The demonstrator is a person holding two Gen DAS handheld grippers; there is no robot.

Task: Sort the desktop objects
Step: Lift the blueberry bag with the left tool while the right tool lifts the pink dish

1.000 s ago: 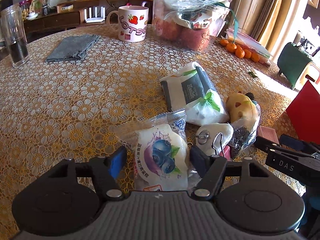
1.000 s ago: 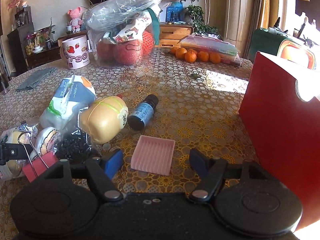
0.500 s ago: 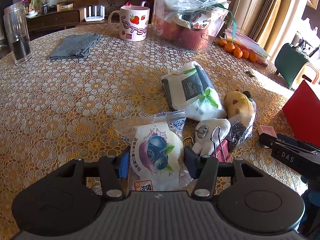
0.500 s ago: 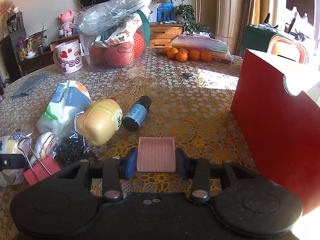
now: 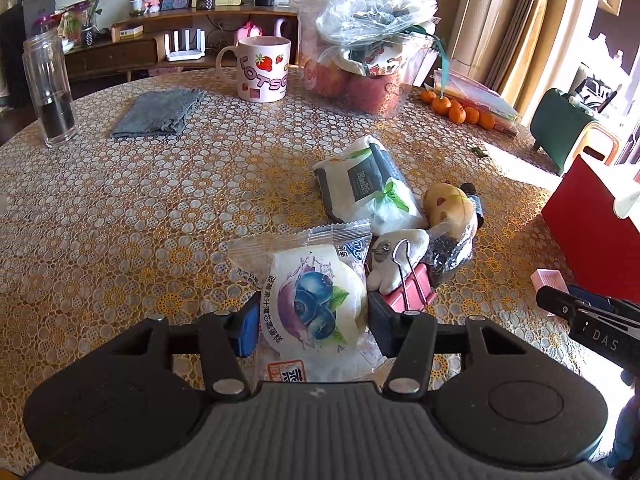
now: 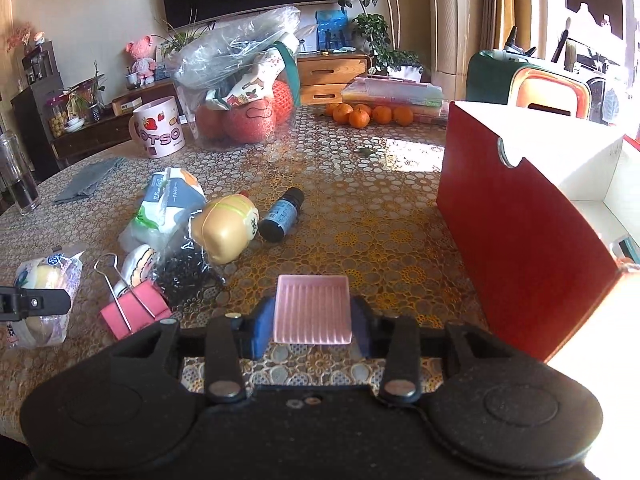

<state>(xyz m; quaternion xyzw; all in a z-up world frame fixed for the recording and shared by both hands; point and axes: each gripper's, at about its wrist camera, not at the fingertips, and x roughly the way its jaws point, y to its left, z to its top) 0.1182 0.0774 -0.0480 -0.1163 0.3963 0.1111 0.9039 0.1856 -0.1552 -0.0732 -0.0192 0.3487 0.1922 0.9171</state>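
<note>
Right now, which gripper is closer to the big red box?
Right. The right gripper, holding a pink pad, sits just beside the red box. The left gripper, clamped on a blueberry snack packet, is farther away, past the clutter.

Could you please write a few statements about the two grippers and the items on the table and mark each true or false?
1. The left gripper is shut on the blueberry snack packet. True.
2. The right gripper is empty. False: it is shut on the pink ribbed pad.
3. The small dark bottle lies on its side. True.
4. The strawberry mug is tipped over. False: it stands upright.
5. The red box stands to the right of the pad. True.
</note>
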